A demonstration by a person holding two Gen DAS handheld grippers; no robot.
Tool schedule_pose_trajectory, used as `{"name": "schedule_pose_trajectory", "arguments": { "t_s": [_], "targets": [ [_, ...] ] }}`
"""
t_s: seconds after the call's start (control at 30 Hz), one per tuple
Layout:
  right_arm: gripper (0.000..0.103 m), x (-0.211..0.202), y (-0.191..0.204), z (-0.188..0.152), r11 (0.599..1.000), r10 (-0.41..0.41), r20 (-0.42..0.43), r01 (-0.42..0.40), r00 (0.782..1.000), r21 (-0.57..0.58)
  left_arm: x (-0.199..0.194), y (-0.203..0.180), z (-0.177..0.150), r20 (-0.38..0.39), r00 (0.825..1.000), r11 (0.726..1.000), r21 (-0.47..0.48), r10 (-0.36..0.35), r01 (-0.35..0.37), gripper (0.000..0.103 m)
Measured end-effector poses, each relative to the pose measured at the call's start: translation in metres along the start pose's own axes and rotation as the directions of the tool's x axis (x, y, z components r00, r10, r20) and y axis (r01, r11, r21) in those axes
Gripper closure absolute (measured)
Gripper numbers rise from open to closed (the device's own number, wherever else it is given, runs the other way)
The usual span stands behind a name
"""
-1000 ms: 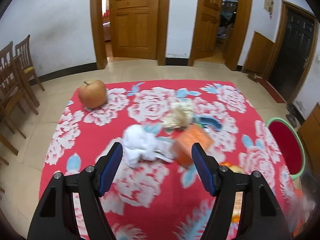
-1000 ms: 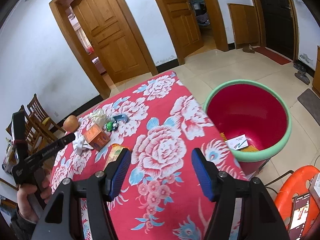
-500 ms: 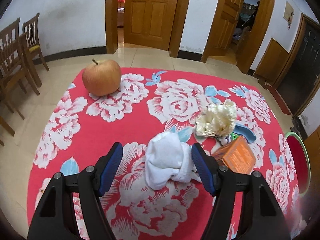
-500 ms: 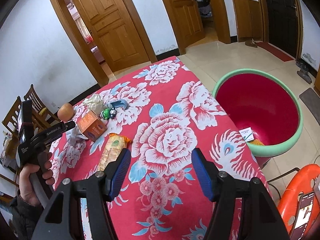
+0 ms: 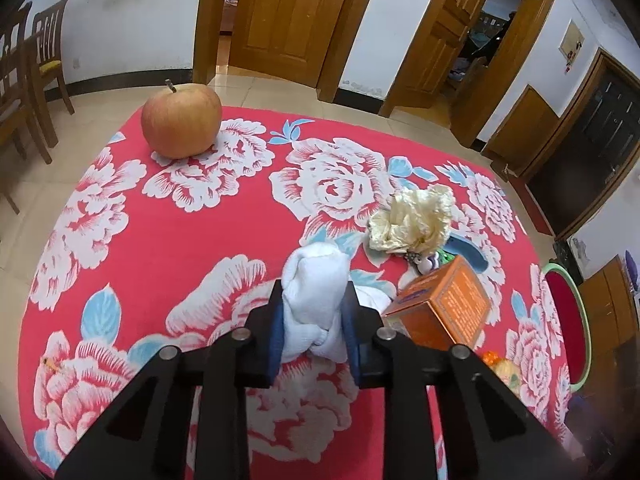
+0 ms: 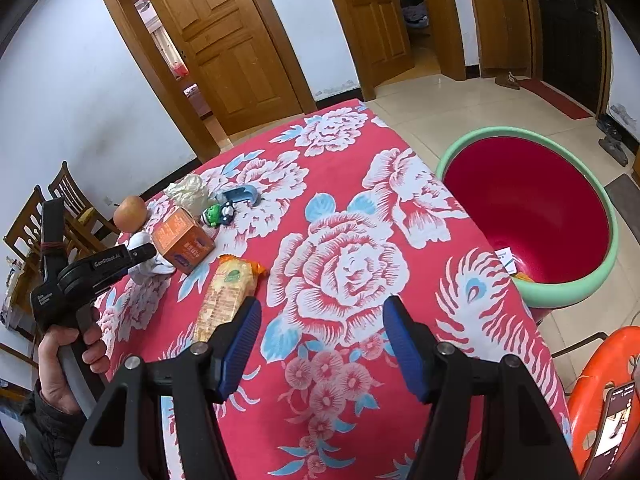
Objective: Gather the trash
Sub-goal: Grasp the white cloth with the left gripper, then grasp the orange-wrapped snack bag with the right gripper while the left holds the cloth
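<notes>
Closing on a crumpled white tissue [image 5: 314, 304], the left tongs [image 5: 314, 320] have their blue pads pressed against both sides of the wad, which lies on the red floral tabletop [image 5: 192, 240]. Just right of the tissue stands an orange carton [image 5: 444, 306], tilted on one edge; beyond the carton lies a crumpled cream wrapper [image 5: 412, 220], and a small green toy [image 6: 218, 213] sits between them. An apple [image 5: 181, 120] rests well apart from the tissue, at the far left edge of the cloth. The right tongs [image 6: 322, 344] hang wide apart over the tabletop with nothing between the pads; a yellow snack packet [image 6: 228, 296] lies just beside their left pad. A red basin with a green rim [image 6: 576, 286] stands on the floor past the tabletop's right edge, holding a few scraps
</notes>
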State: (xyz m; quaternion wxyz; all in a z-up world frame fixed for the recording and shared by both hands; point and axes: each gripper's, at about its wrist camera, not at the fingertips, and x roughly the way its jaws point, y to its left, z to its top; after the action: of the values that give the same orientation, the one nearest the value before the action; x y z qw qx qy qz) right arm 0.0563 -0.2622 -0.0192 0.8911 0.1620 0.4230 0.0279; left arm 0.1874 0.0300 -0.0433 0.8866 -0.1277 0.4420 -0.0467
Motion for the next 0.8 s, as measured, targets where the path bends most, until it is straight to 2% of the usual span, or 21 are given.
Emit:
{"name": "schedule_pose_trajectory", "arguments": {
  "t_s": [0.27,0.53,0.8],
  "targets": [
    [0.037,-0.008,0.009,-0.004,1.0,0.018,0.008,-0.018,1.0,-0.013,-0.039,-0.001,-0.016,0.035,0.999,1.0,0.016,-0.012,0.011,0.078],
    [0.037,-0.013,0.029,-0.012,0.998,0.038,0.006,-0.038,0.999,-0.043,-0.072,0.002,-0.042,0.055,0.998,0.999,0.049,0.011,-0.014,0.078],
    [0.037,0.001,0.057,-0.022,0.995,0.052,-0.02,-0.053,0.998,-0.08,-0.089,0.005,-0.066,0.071,0.997,0.996,0.078,0.041,-0.047,0.078]
  ]
}}
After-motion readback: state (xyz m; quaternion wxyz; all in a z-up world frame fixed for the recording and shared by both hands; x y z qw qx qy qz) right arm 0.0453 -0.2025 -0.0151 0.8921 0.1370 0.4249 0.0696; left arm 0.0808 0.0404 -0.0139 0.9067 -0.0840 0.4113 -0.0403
